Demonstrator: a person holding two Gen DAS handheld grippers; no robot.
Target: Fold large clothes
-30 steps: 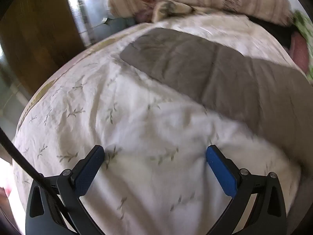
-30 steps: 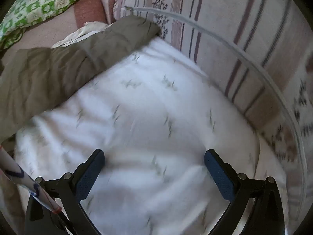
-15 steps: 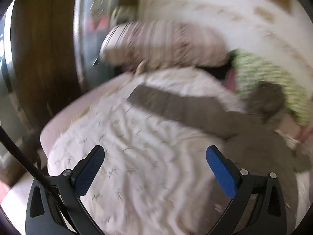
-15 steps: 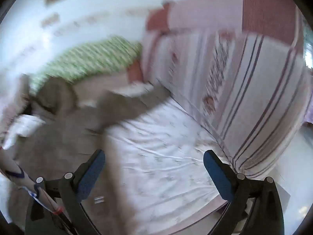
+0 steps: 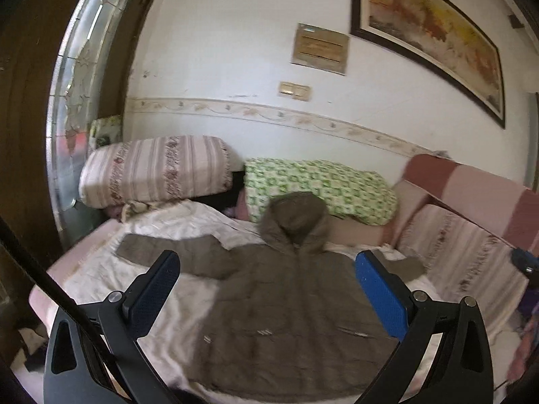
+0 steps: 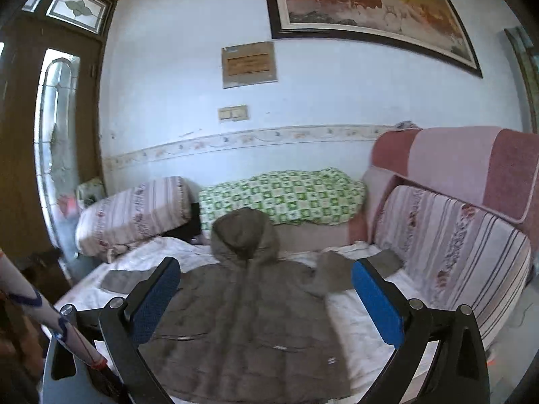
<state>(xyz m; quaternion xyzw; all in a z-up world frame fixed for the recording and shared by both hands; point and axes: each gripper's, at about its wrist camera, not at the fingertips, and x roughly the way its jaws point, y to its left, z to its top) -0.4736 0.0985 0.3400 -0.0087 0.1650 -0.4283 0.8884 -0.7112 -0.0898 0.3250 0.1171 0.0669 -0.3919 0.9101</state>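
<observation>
A large grey-brown hooded jacket (image 5: 286,306) (image 6: 249,320) lies flat, front up, on the white-sheeted bed (image 5: 101,269) (image 6: 357,316). Its hood points toward the wall and both sleeves are spread out to the sides. My left gripper (image 5: 269,298) is held back from the bed, above the jacket's near hem, open and empty. The right gripper (image 6: 266,298) hovers likewise over the jacket's body, open with nothing between its blue pads.
A striped pillow (image 5: 155,171) and a green checked quilt (image 5: 320,192) lie against the wall behind the hood. A striped sofa back (image 6: 451,239) borders the bed on the right. A wooden door with glass (image 5: 77,101) stands left. A framed painting (image 6: 367,3) hangs above.
Both grippers have pulled up and back from just above the sheet beside the sleeves. The whole jacket and the wall are now in view. Both stayed open.
</observation>
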